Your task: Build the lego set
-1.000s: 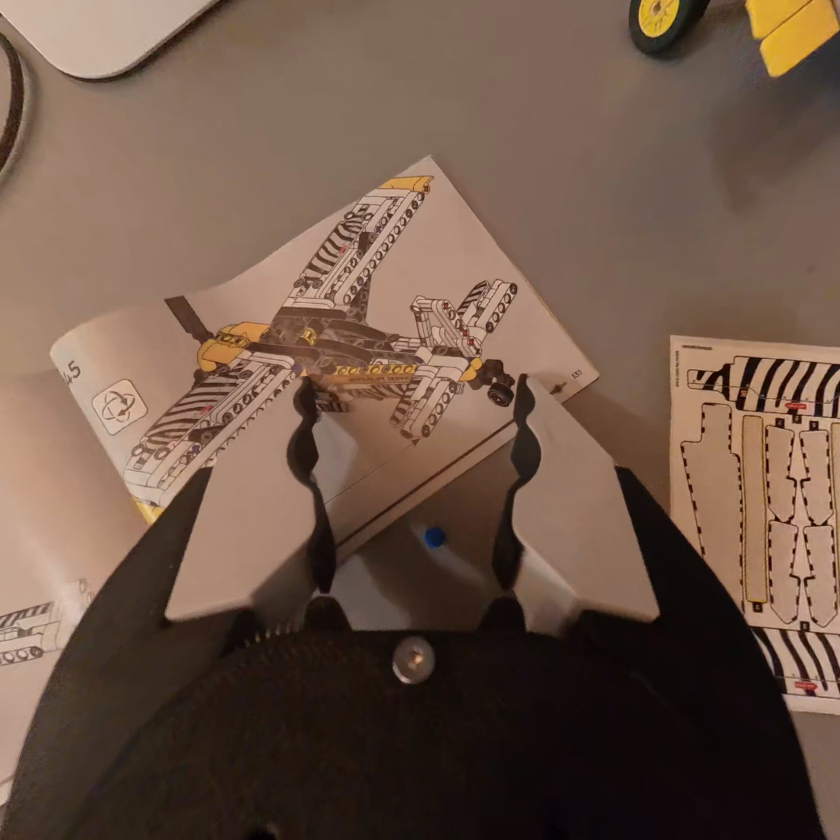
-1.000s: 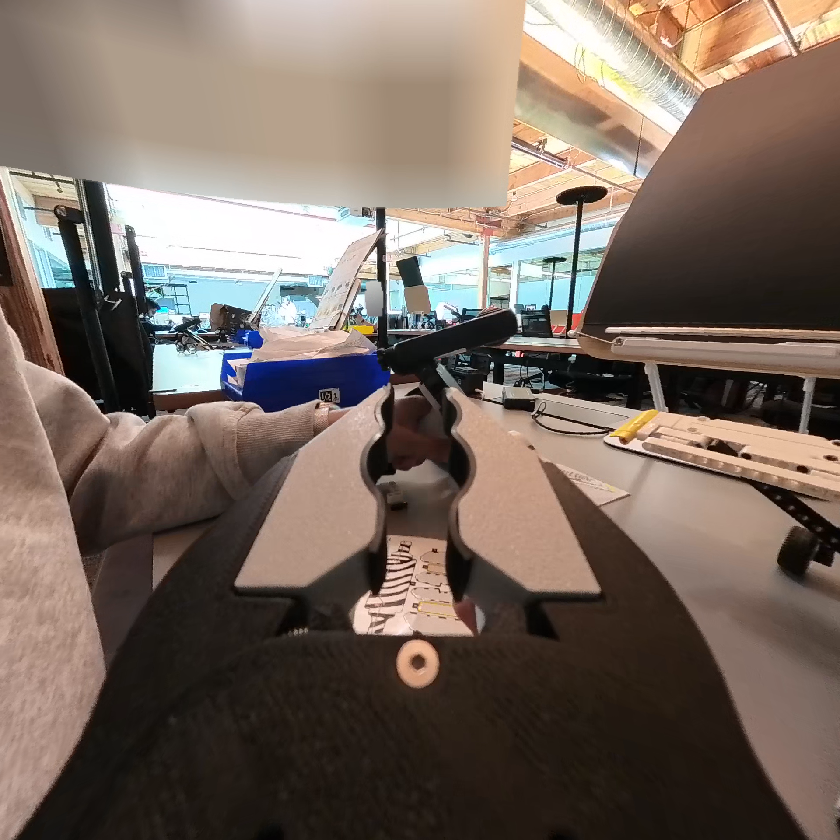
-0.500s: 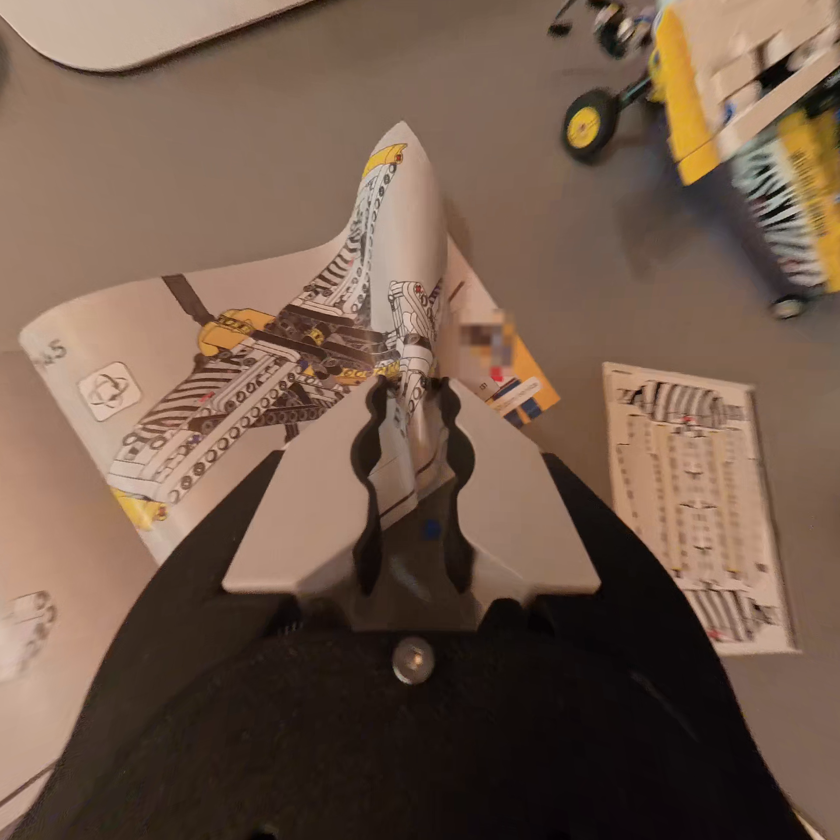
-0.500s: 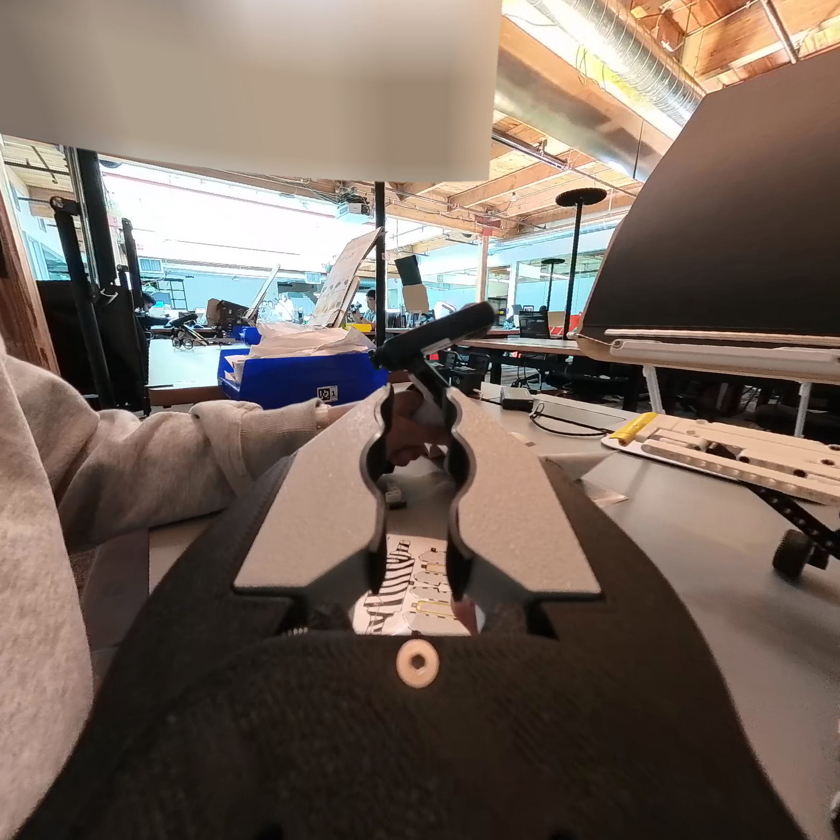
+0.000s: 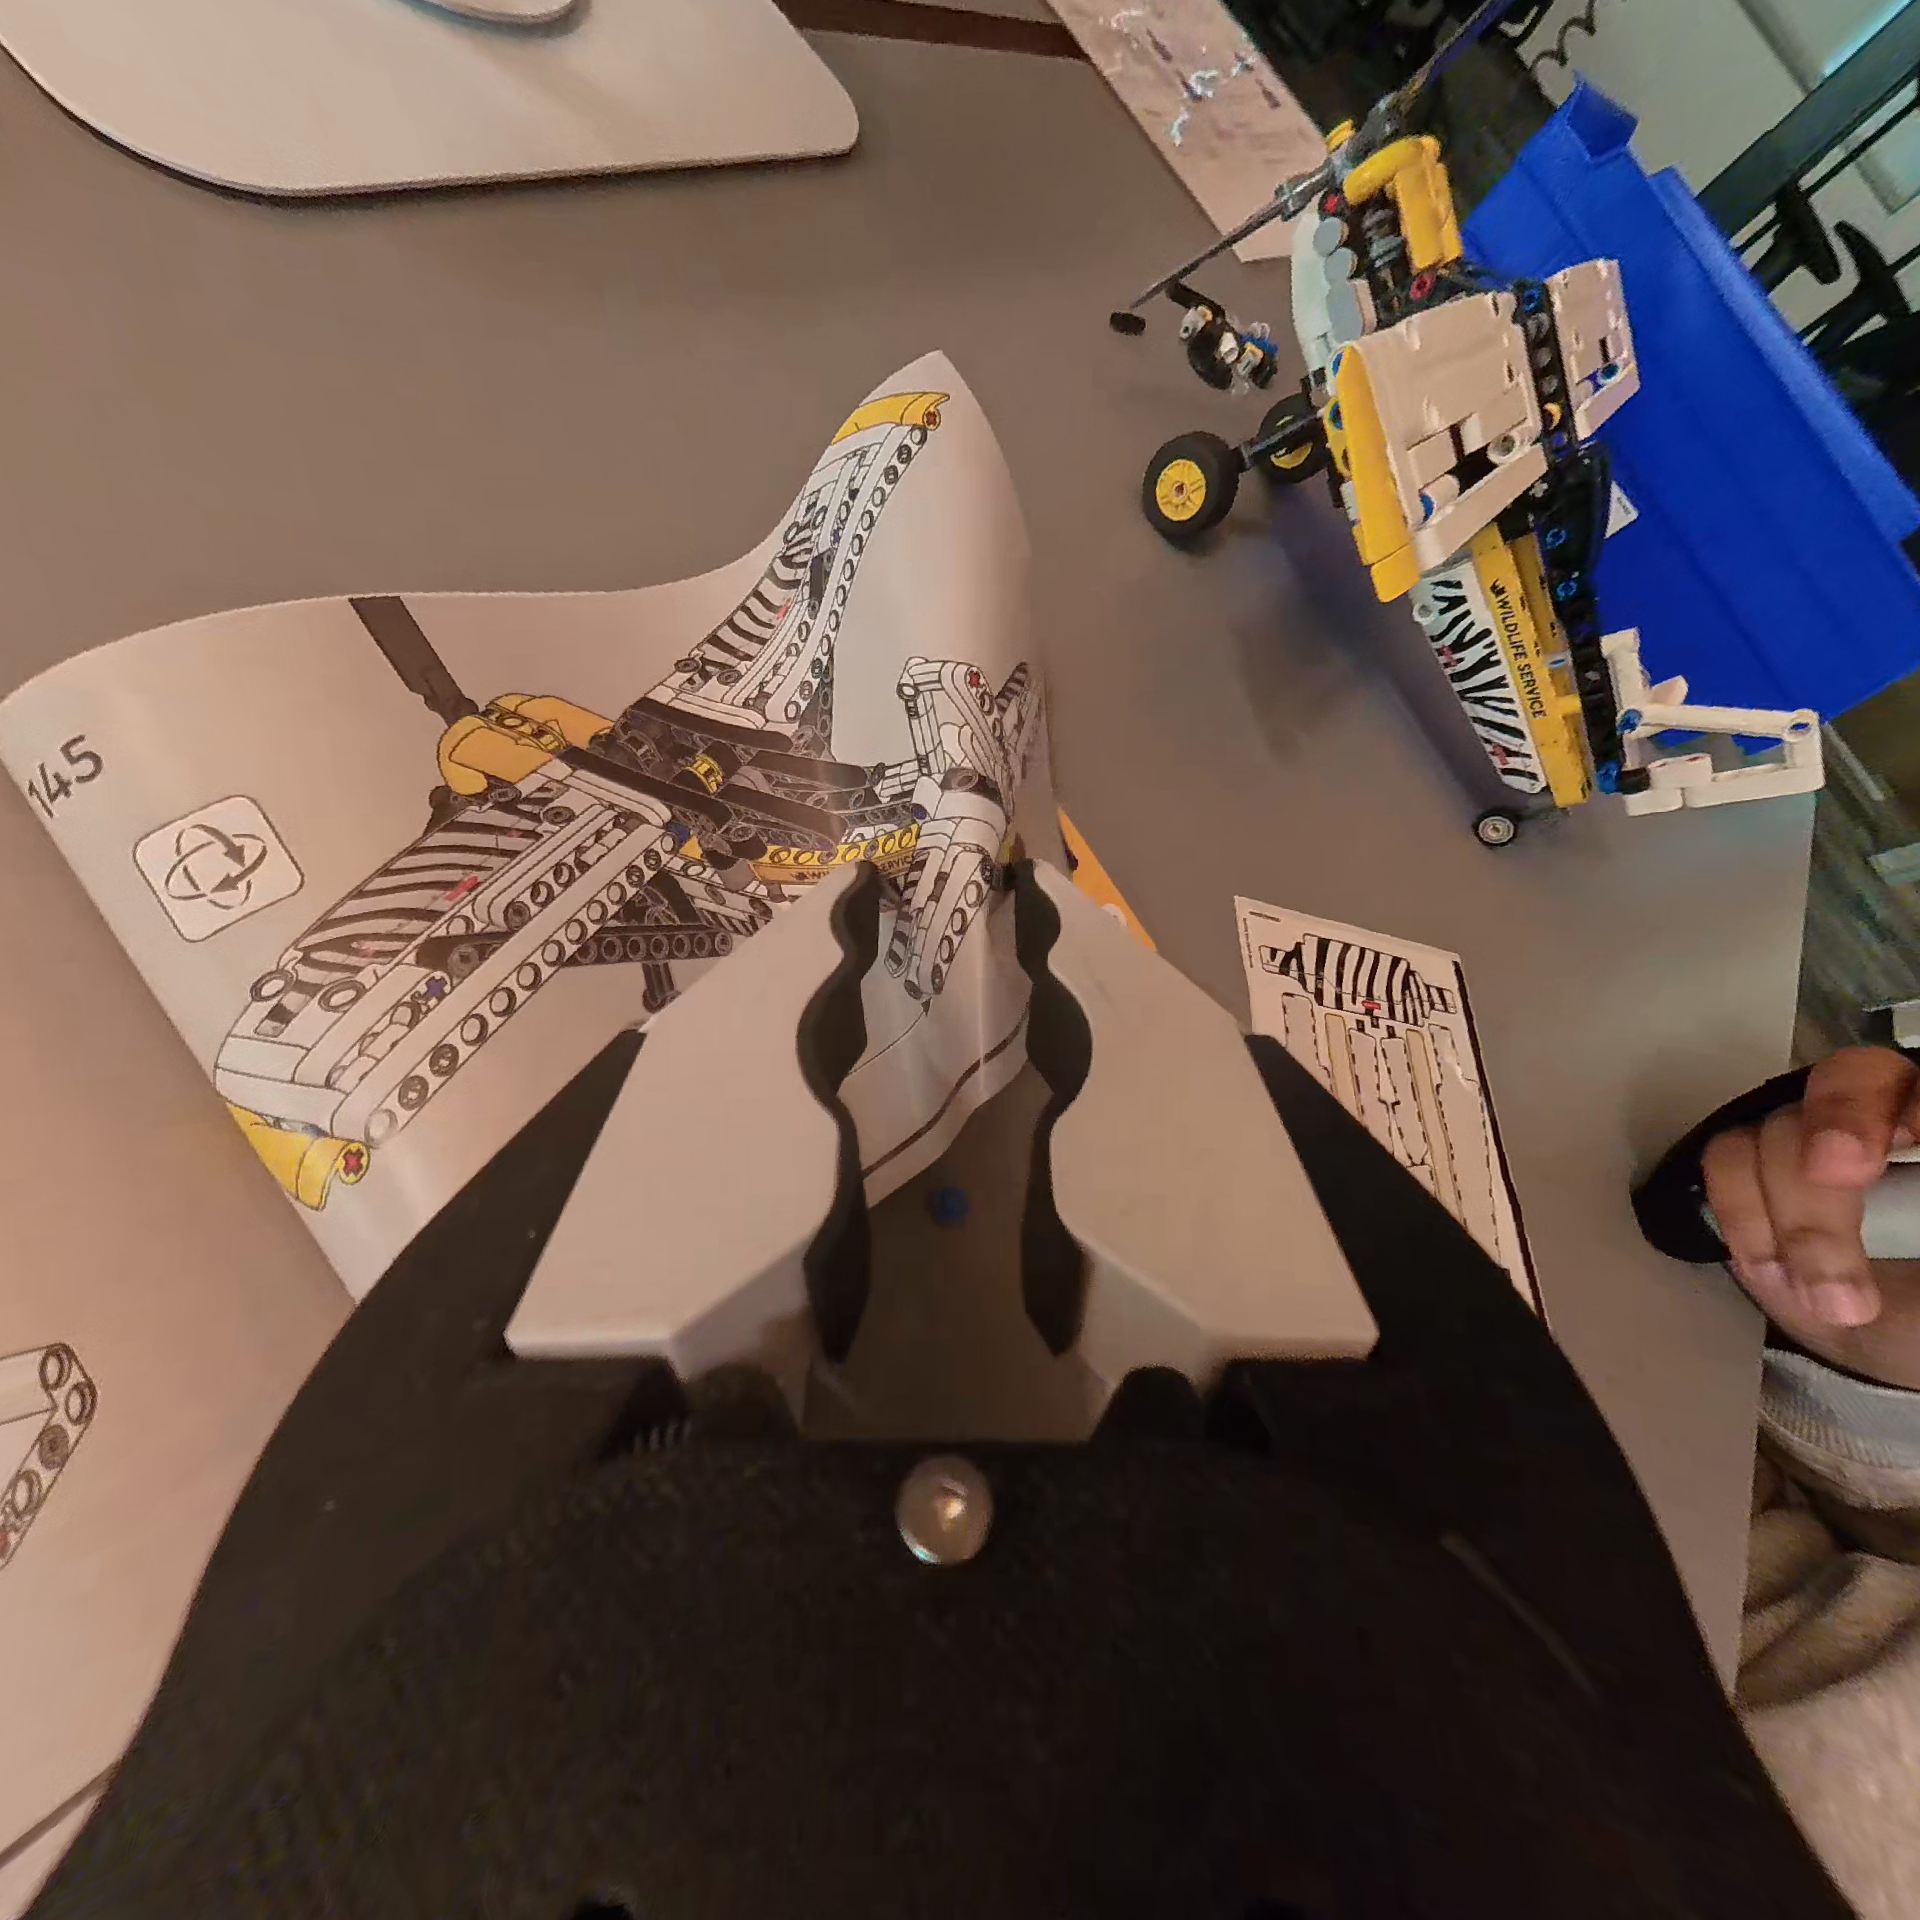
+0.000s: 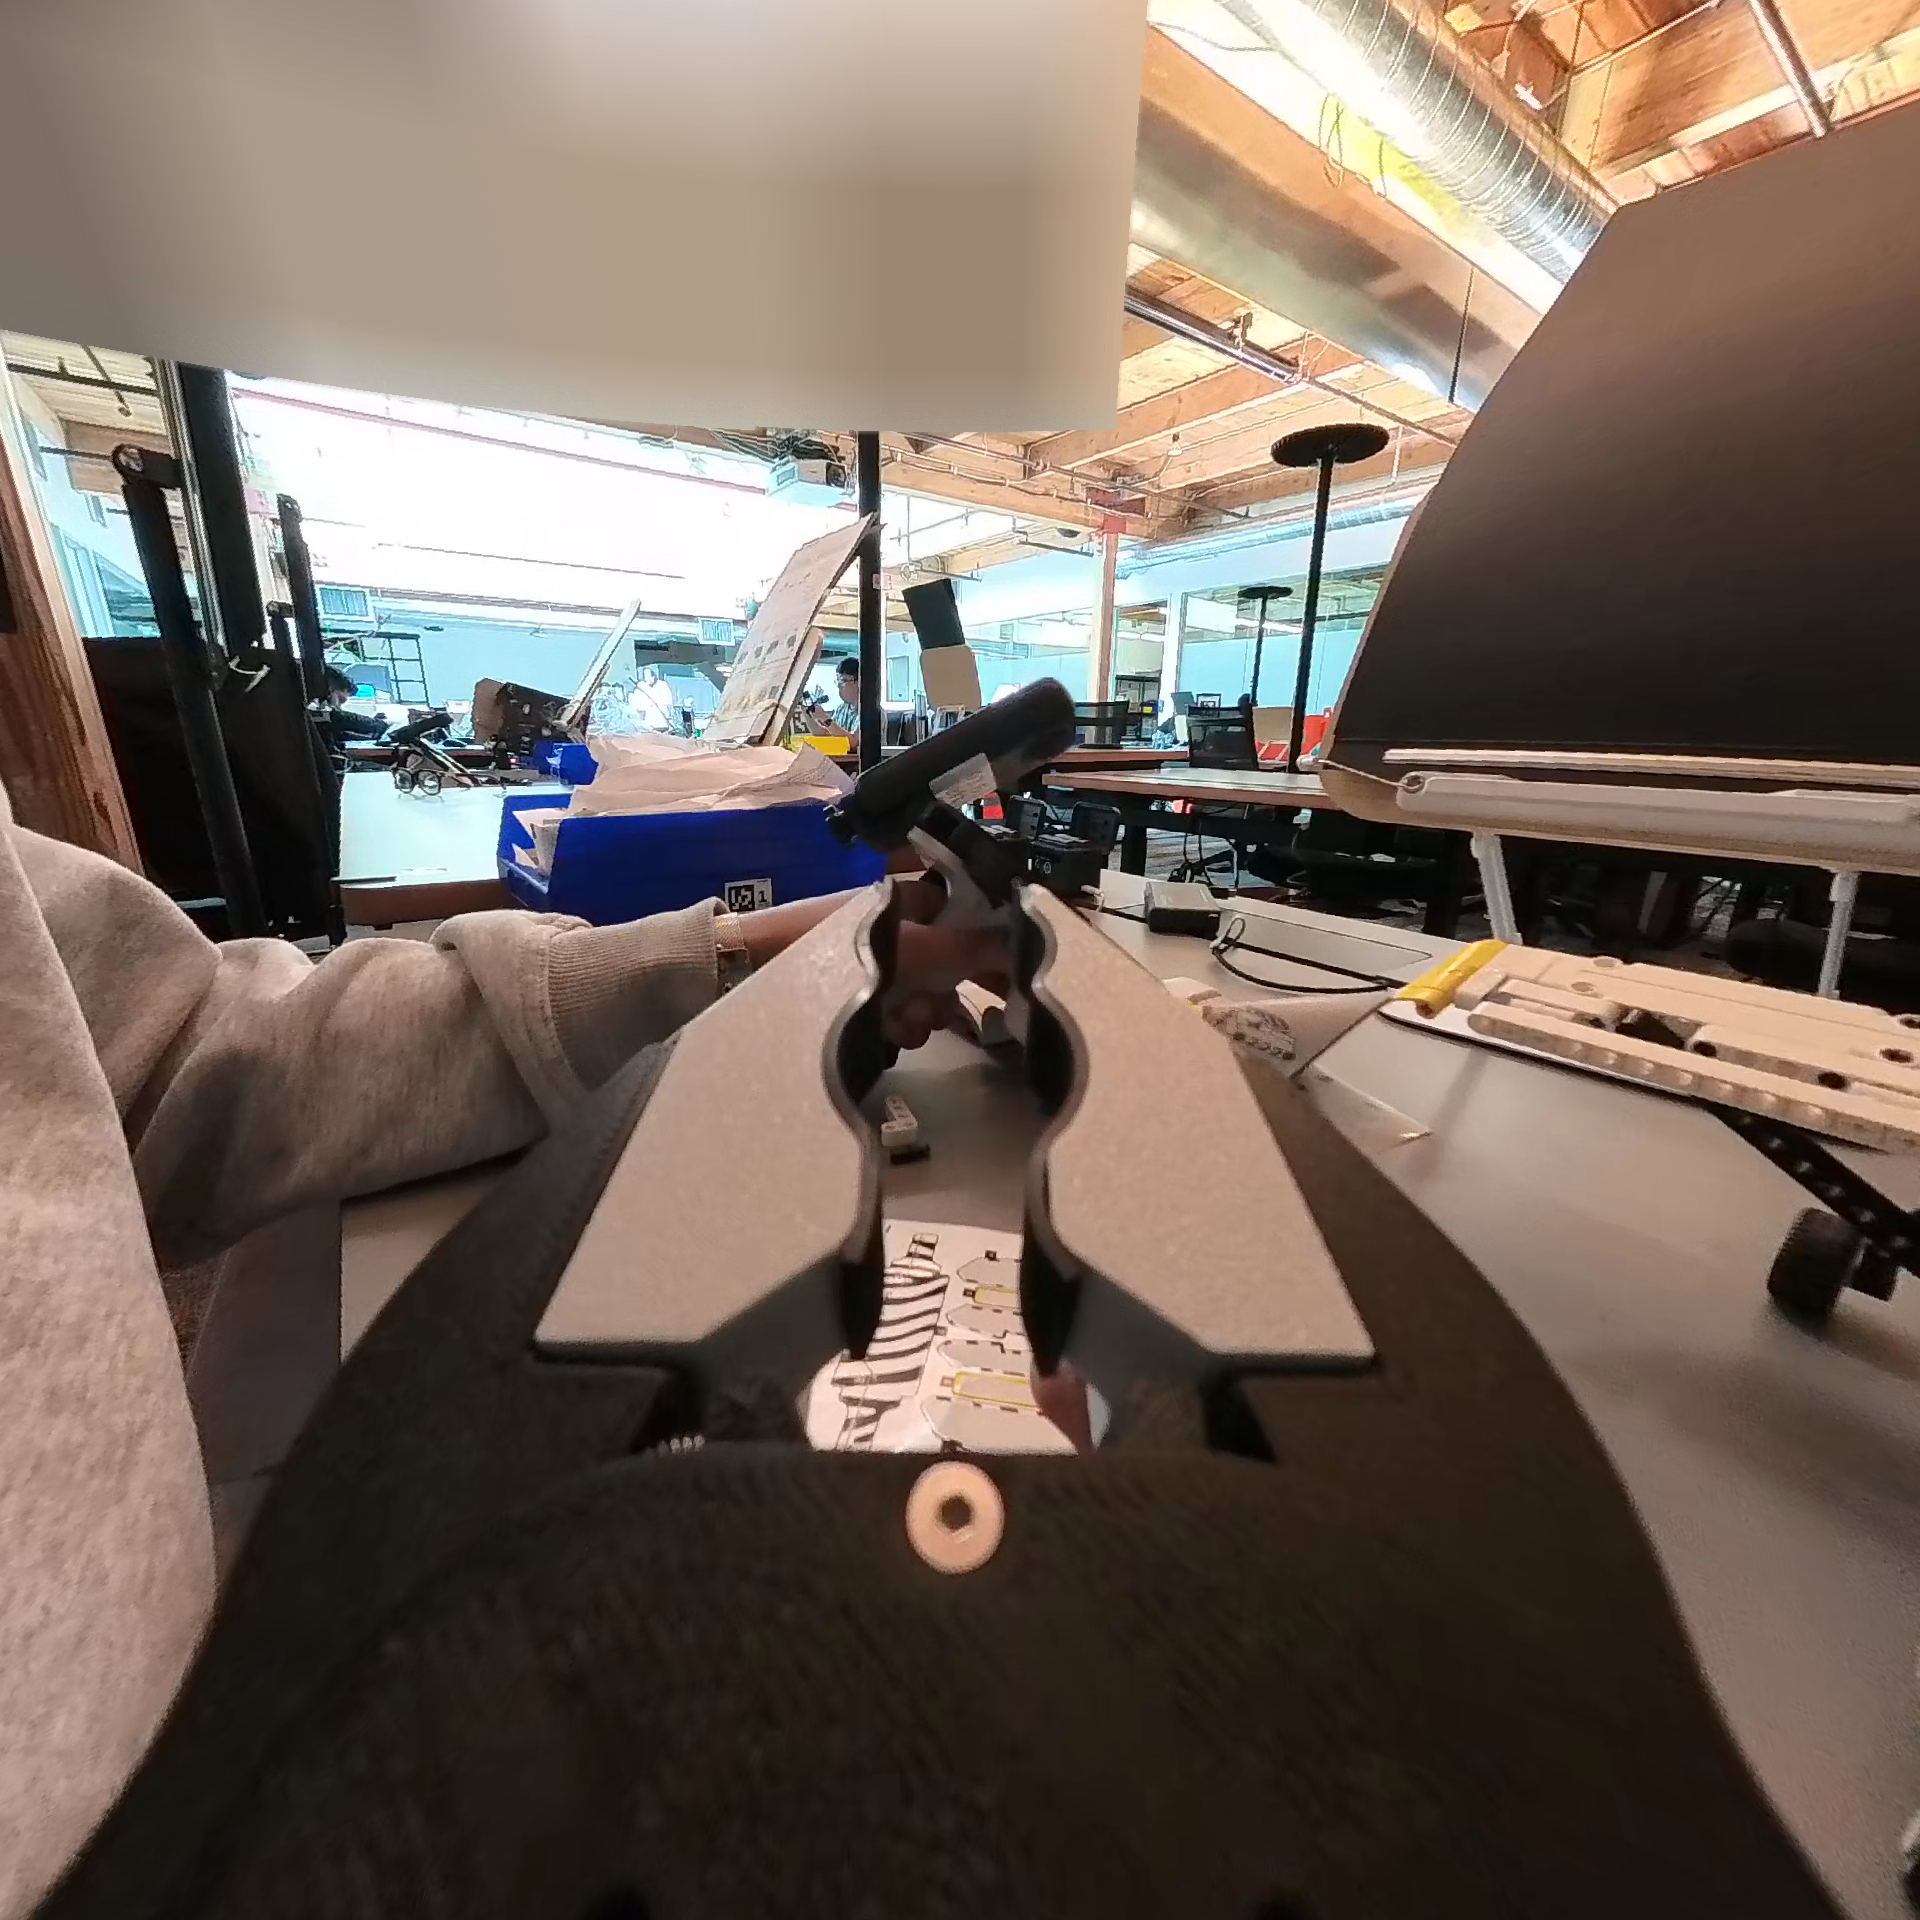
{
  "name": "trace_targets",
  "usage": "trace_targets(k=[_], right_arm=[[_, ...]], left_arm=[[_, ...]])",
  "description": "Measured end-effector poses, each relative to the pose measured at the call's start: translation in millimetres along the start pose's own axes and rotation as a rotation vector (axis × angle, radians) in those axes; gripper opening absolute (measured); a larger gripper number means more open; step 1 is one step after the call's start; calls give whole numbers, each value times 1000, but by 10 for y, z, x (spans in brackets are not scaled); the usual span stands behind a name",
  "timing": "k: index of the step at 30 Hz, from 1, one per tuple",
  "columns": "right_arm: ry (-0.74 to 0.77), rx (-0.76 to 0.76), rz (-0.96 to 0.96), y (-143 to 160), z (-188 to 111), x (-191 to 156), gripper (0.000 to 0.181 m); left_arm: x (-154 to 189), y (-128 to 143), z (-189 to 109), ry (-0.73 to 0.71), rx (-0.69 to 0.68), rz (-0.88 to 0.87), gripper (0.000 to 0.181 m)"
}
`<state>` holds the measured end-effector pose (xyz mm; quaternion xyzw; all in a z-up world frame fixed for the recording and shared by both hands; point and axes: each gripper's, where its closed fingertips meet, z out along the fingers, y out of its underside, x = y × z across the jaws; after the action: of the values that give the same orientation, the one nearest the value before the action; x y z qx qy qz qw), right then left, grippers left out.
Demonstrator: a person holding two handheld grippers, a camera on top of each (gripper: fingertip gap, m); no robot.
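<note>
**Left tongs pinch a lifted manual page; right tongs hover part-spread over the sticker sheet**

Left tongs [image 5: 933, 883] are nearly pressed together, with the free corner of a page of the instruction booklet [image 5: 540, 821] caught between their tips. That page arches up off the grey tabletop [image 5: 520, 364], its printed drawing of the striped aircraft bowed into a curve, while the rest of the booklet lies flat at the left.

Right tongs [image 6: 951, 899] hold nothing; a narrow gap stands between their wavy inner edges, and through it the sticker sheet [image 6: 935, 1340] shows on the tabletop directly below. In the left wrist view the same sticker sheet [image 5: 1382, 1060] lies just right of the booklet.

The partly built lego plane [image 5: 1475, 520], white and yellow with zebra striping and small yellow-hubbed wheels, stands on the tabletop well beyond the sheet, next to a blue bin [image 5: 1725, 436]. From the right wrist view its wing [image 6: 1662, 1049] and one black wheel appear at the right edge. A small loose lego piece [image 6: 904, 1127] lies on the tabletop ahead of the right tongs.
</note>
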<state>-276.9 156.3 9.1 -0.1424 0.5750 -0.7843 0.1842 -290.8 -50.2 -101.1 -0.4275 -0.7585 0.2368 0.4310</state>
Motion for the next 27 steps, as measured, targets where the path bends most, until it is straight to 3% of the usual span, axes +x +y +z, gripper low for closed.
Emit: trace_targets(k=[11,15,16,20,25,27], right_arm=[[0,1,0,-1,0,1,20],[1,-1,1,0,2,0,19],[1,-1,1,1,3,1,19],[2,0,1,-2,1,-1,19],[1,2,1,-5,-2,-5,19],[2,4,0,-7,-4,-6,19]], left_arm=[[-29,-28,-67,21,26,-13,16],[21,47,40,-36,-16,97,69],[3,102,84,-81,-54,138,75],[-179,231,168,-314,-165,304,54],[-13,264,225,-210,-166,260,0],[-19,256,215,-187,-152,235,0]])
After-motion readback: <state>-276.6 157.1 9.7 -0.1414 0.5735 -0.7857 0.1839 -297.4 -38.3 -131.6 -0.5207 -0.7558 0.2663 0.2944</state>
